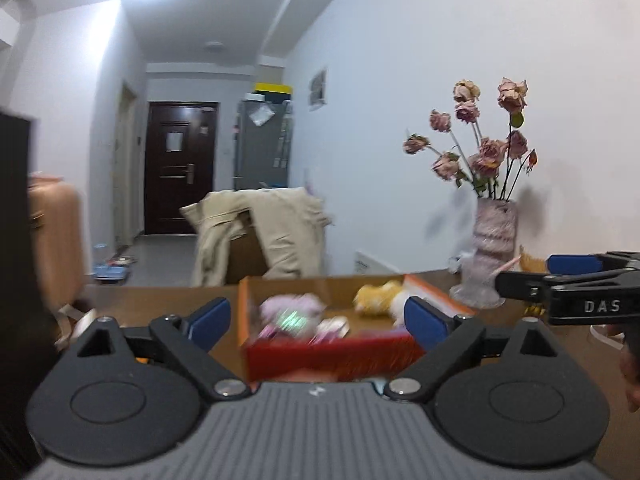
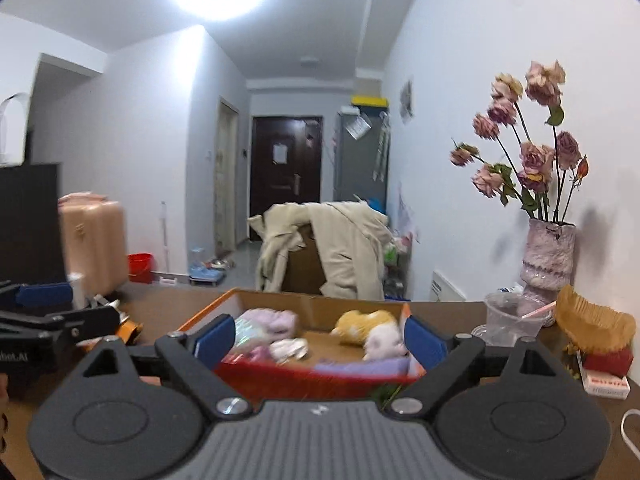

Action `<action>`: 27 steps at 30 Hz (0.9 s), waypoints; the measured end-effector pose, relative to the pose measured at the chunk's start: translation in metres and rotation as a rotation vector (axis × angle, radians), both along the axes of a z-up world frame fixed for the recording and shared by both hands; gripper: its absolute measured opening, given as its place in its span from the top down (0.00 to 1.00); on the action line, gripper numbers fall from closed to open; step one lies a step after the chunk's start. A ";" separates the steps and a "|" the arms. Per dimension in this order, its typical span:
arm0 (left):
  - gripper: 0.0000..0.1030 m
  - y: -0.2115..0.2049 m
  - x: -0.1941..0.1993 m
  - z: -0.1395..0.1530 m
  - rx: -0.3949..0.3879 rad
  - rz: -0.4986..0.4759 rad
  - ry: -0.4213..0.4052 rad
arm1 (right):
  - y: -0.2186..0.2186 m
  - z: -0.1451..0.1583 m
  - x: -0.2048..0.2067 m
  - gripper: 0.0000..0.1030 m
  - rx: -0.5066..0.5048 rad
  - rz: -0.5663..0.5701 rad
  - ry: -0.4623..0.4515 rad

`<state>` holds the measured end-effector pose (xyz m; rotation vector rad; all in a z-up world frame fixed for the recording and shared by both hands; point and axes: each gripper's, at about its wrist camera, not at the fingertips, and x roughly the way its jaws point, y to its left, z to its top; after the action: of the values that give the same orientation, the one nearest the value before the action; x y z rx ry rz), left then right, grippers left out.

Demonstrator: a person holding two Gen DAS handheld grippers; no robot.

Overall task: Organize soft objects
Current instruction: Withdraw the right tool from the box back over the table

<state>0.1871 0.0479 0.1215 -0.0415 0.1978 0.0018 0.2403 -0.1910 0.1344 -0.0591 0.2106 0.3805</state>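
Note:
An open red and orange cardboard box (image 1: 332, 354) (image 2: 280, 378) sits on the brown table and holds several soft toys: a pink plush (image 1: 290, 312) (image 2: 272, 322), a yellow and white plush (image 1: 378, 294) (image 2: 370, 326), and a purple cloth (image 2: 360, 367). My left gripper (image 1: 318, 322) is open and empty, just before the box's near wall. My right gripper (image 2: 320, 338) is open and empty, above the box's near edge. The right gripper also shows at the right of the left wrist view (image 1: 520, 280), and the left gripper at the left of the right wrist view (image 2: 60, 312).
A pink vase of dried roses (image 1: 492, 240) (image 2: 550, 260) stands at the table's back right by the wall. A clear plastic cup (image 2: 510, 318), a straw fan (image 2: 592, 324) and small boxes (image 2: 606, 376) lie near it. A chair with a beige coat (image 1: 260, 232) is behind the table.

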 end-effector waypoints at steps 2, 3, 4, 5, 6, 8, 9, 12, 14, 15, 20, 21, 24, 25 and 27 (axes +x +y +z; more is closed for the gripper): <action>0.05 0.010 -0.032 -0.016 -0.037 0.019 0.024 | 0.003 -0.018 -0.030 0.11 0.020 0.001 -0.015; 0.04 0.015 -0.045 -0.024 -0.063 0.018 0.038 | 0.005 -0.029 -0.044 0.08 0.026 0.011 -0.017; 0.04 0.018 -0.057 -0.033 -0.086 0.016 0.058 | 0.006 -0.038 -0.055 0.07 0.030 0.012 -0.011; 0.04 0.021 -0.067 -0.041 -0.090 0.014 0.082 | 0.008 -0.049 -0.066 0.05 0.041 0.002 0.005; 0.04 0.021 -0.073 -0.047 -0.085 0.014 0.095 | 0.009 -0.059 -0.074 0.05 0.056 -0.010 0.029; 0.04 0.022 -0.080 -0.056 -0.069 0.027 0.119 | 0.015 -0.074 -0.084 0.05 0.035 0.007 0.075; 0.04 0.023 -0.081 -0.058 -0.066 0.030 0.126 | 0.017 -0.079 -0.087 0.05 0.013 0.006 0.094; 0.04 0.023 -0.082 -0.057 -0.064 0.026 0.120 | 0.019 -0.080 -0.094 0.05 0.017 -0.009 0.103; 0.04 0.022 -0.084 -0.055 -0.051 0.012 0.100 | 0.018 -0.077 -0.097 0.05 0.030 -0.015 0.091; 0.03 0.021 -0.083 -0.055 -0.046 0.008 0.096 | 0.016 -0.075 -0.099 0.05 0.035 -0.021 0.080; 0.03 0.017 -0.077 -0.056 -0.050 0.002 0.102 | 0.012 -0.076 -0.096 0.05 0.040 -0.039 0.083; 0.03 0.016 -0.075 -0.056 -0.047 -0.001 0.101 | 0.012 -0.077 -0.095 0.05 0.045 -0.041 0.088; 0.03 0.015 -0.067 -0.053 -0.029 -0.007 0.092 | 0.012 -0.079 -0.088 0.05 0.066 -0.044 0.101; 0.03 0.015 -0.063 -0.052 -0.023 -0.004 0.090 | 0.012 -0.079 -0.086 0.05 0.071 -0.043 0.103; 0.03 0.017 -0.055 -0.051 -0.026 0.003 0.096 | 0.014 -0.079 -0.080 0.05 0.073 -0.043 0.105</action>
<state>0.1323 0.0651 0.0701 -0.0677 0.2936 0.0039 0.1607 -0.1773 0.0555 0.0372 0.3010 0.3482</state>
